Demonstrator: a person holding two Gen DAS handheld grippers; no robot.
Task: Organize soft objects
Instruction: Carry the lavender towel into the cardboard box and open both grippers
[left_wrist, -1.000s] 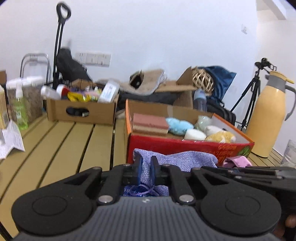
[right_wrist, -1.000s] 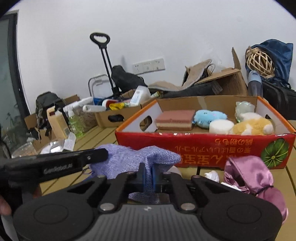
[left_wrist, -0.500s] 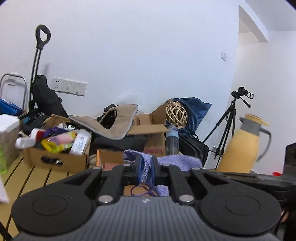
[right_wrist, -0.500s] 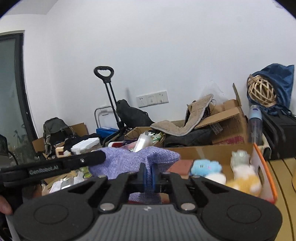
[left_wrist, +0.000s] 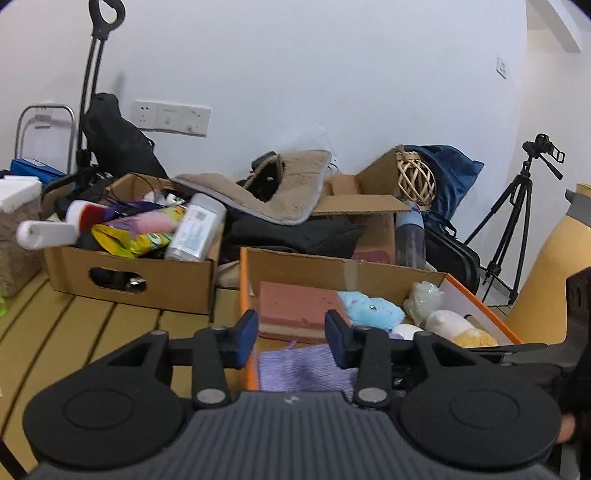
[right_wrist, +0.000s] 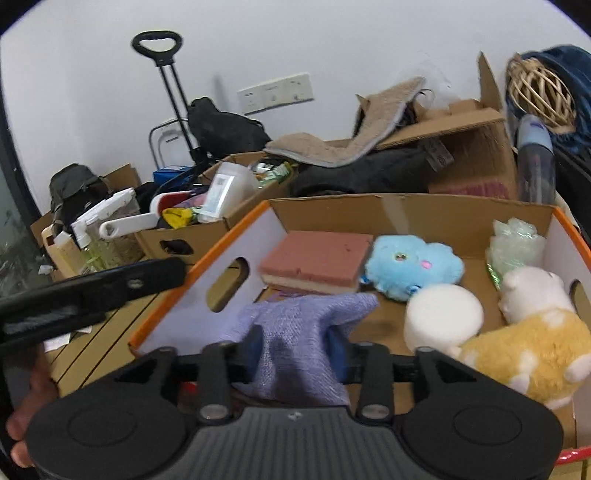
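Observation:
A purple knitted cloth (right_wrist: 299, 343) lies in the front of the orange-rimmed cardboard box (right_wrist: 207, 254), draped between my right gripper's (right_wrist: 297, 350) spread fingers. In the left wrist view the cloth (left_wrist: 303, 369) lies below my left gripper (left_wrist: 291, 338), which is open over the box's left wall (left_wrist: 243, 280). The box also holds a pink sponge (right_wrist: 317, 260), a blue plush (right_wrist: 413, 267), a white round sponge (right_wrist: 441, 319), a yellow-white plush (right_wrist: 524, 347) and a crinkled clear bag (right_wrist: 515, 245).
A brown box of bottles and packets (left_wrist: 136, 251) stands to the left on the slatted wooden table (left_wrist: 74, 332). More boxes, a beige mat (left_wrist: 280, 192) and a wicker ball (left_wrist: 415, 181) are behind. A yellow thermos (left_wrist: 554, 280) stands right.
Both grippers held the purple cloth, lifted it over the box and lowered it inside. Both have opened and the cloth now rests in the box.

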